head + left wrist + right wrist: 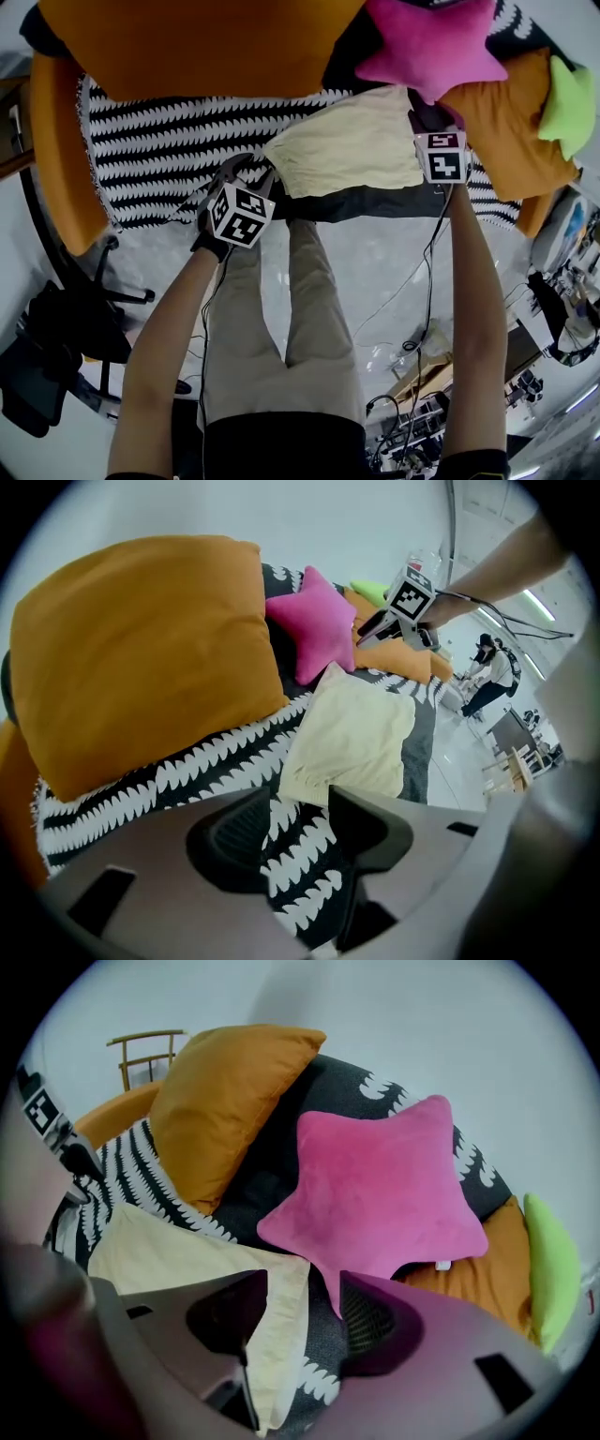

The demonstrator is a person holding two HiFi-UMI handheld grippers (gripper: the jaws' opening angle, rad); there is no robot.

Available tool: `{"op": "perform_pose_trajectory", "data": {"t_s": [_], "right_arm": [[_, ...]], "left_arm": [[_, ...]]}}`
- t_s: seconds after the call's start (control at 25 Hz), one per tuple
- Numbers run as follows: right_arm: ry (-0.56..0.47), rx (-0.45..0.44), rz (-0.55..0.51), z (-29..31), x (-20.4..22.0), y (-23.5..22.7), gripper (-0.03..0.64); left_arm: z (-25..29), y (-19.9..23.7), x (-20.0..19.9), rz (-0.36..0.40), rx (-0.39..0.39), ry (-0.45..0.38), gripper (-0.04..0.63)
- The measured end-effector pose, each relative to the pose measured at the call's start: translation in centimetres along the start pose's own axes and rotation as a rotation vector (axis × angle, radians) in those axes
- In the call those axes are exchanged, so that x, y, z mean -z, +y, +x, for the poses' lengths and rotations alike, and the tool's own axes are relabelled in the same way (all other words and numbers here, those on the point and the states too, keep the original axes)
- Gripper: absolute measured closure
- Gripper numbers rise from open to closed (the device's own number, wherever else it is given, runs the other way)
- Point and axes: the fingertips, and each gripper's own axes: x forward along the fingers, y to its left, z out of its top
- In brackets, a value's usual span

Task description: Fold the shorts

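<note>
Pale yellow shorts (352,141), black-and-white zigzag blanket (169,159), pink star cushion (431,42)

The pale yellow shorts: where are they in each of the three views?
Head view: shorts upper centre, on the patterned blanket.
Left gripper view: shorts at centre.
Right gripper view: shorts at lower left.
Shared landmark: the pink star cushion beside them.

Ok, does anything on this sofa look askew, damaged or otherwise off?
Nothing stands out. The pale yellow shorts lie flat in a folded shape on the black-and-white blanket. The pink star cushion points close to their far corner, but it looks simply propped among the orange cushions.
</note>
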Motion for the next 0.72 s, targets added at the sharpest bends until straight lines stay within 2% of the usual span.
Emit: {"op": "perform_pose_trajectory", "data": {"t_s": [0.12,0.2,0.32,0.4,0.52,0.56,0.6,0.72], "right_arm": [[-0.052,0.009,0.078,-2.3,1.1,1.9,0.359],[-0.094,0.007,0.114,-4.0,2.3,5.2,0.379],[-0.102,-0.079,0.095,-6.0,4.2,14.0,0.385],[-0.085,-0.156,0.132,-6.8,5.2,20.7,0.395],[-0.046,-0.196,0.259,-7.3,5.9,27.9,0.399],[-0.037,-0.178,0.242,-7.3,6.0,29.4,0.391],[-0.035,-0.151,0.176,-7.2,5.9,30.7,0.387],[-0.057,-0.075,-0.141,-6.3,5.3,33.8,0.365]], "left_arm": [[0.2,-0.3,0.3,0.03,0.036,0.01,0.39],[0.5,-0.4,0.5,0.092,0.061,0.024,0.389],[1.0,-1.1,1.1,0.265,0.113,0.05,0.39],[1.4,-1.5,1.8,0.348,0.176,0.075,0.393],[2.2,-0.6,1.4,0.328,0.229,0.109,0.391],[2.5,-0.3,0.9,0.325,0.232,0.112,0.387],[2.9,-0.2,0.3,0.346,0.232,0.118,0.379],[4.3,-1.2,-0.1,0.503,0.245,0.173,0.354]]}}
